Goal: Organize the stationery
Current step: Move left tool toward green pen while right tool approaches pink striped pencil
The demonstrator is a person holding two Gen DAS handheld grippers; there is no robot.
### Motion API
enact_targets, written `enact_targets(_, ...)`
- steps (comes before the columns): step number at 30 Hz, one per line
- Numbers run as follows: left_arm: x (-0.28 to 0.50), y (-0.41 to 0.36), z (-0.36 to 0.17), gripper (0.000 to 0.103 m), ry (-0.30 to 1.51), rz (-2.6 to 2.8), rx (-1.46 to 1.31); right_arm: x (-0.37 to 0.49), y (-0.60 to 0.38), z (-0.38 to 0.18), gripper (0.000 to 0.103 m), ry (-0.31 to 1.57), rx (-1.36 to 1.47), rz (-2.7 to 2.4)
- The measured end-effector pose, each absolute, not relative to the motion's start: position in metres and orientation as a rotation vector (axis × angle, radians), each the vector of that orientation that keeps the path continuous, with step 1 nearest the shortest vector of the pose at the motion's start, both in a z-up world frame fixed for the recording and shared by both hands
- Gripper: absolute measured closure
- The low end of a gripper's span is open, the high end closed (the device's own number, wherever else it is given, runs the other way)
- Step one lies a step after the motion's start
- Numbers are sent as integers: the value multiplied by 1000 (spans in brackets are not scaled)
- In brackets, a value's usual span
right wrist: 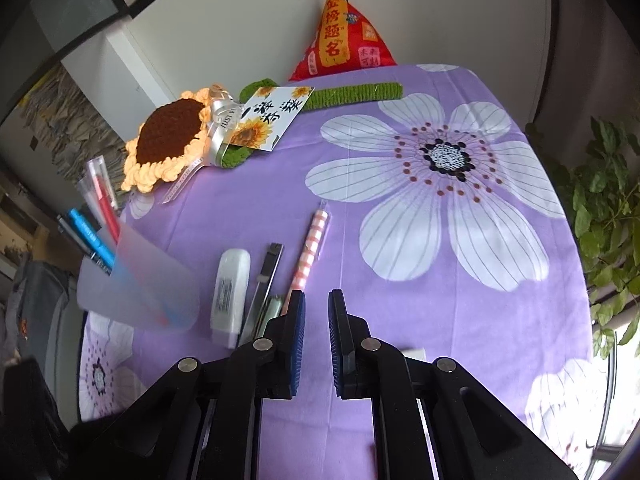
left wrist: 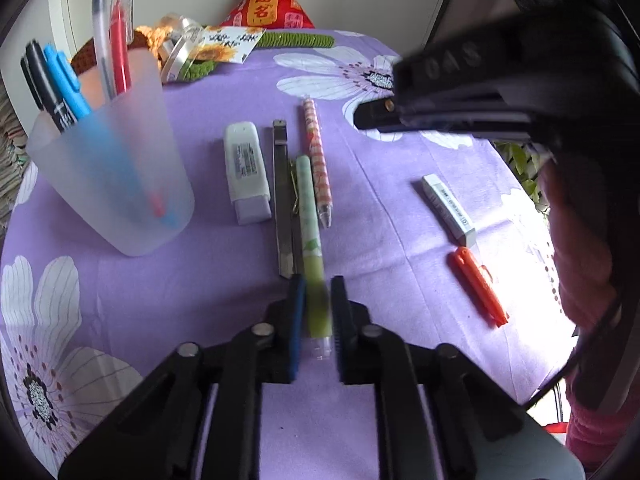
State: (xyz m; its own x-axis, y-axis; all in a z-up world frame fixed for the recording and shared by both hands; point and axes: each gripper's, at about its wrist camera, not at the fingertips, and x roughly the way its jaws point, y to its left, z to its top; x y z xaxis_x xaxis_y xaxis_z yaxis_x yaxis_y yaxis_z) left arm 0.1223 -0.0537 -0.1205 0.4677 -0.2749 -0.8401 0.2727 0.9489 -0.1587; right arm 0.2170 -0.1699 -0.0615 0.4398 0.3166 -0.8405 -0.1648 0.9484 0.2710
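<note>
From my left wrist view, my left gripper (left wrist: 316, 292) is clamped on the near end of a green pen (left wrist: 311, 216), its pads pressing the barrel from both sides while the rest of the pen lies on the purple flowered tablecloth (left wrist: 224, 280). Touching the pen's left side lies a dark utility knife (left wrist: 282, 200), and left of that a white correction tape (left wrist: 246, 172). Just right of the pen's far half lies a pink checked pen (left wrist: 318, 160). At the left stands a frosted pen cup (left wrist: 112, 168) holding blue, black, clear and red pens. Well to the right lie a white eraser (left wrist: 449, 209) and, just below it, an orange pen (left wrist: 478, 286). My right gripper (left wrist: 460, 112) hangs above the cloth at upper right.

From my right wrist view, my right gripper (right wrist: 317, 300) is fully closed and holds nothing; only bare cloth shows between its pads. Ahead to the left lie the correction tape (right wrist: 230, 292), the knife (right wrist: 264, 284) and the pink checked pen (right wrist: 310, 248), with the pen cup (right wrist: 136, 280) farther left. A crocheted sunflower (right wrist: 168, 136) and a red pyramid pouch (right wrist: 344, 44) sit at the far edge.
</note>
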Motion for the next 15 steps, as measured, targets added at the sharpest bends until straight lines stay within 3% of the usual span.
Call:
enact_targets(6,109,-46,-121,95,1041,-361,9,251,-160,-72,89,1132,160,276)
enact_targets(11,92,-37,-121,95,1050,-363,29,264,-149,-79,72,1148,134,236)
enact_targets(15,81,-35,-120,94,1050,-359,67,273,-143,-88,72,1182,124,225)
